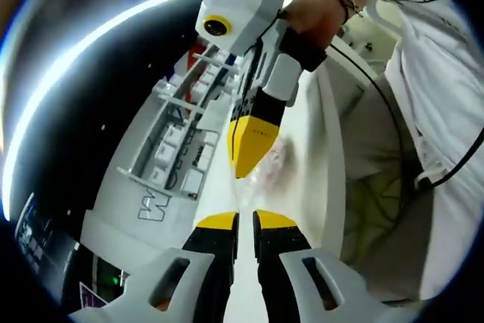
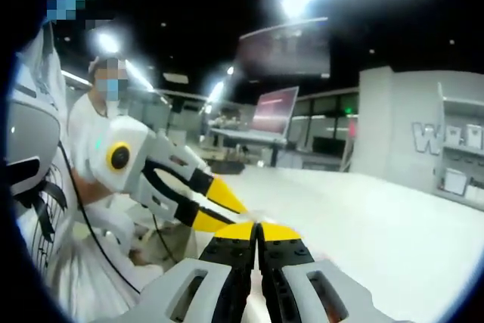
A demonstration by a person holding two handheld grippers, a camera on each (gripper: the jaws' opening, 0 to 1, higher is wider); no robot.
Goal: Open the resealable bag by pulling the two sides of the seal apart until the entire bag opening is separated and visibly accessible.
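The clear resealable bag (image 1: 281, 163), with something pinkish inside, hangs over the white table (image 1: 321, 119) between the two grippers. In the left gripper view, my left gripper (image 1: 246, 221) rises from the bottom, and its yellow-tipped jaws are pressed together on the bag's near edge. My right gripper (image 1: 249, 158) comes down from above, held by a hand (image 1: 318, 13), with its jaws shut on the bag's other side. In the right gripper view, my right gripper (image 2: 257, 231) is shut at the bottom and the left gripper (image 2: 238, 217) meets it tip to tip. The film between them is hard to make out there.
A white shelf unit (image 1: 181, 141) with small boxes stands at the table's far side. A person in white (image 1: 439, 111) stands close by, with cables hanging. In the right gripper view, the white table (image 2: 378, 209) stretches away, with a lit screen (image 2: 276, 107) beyond it.
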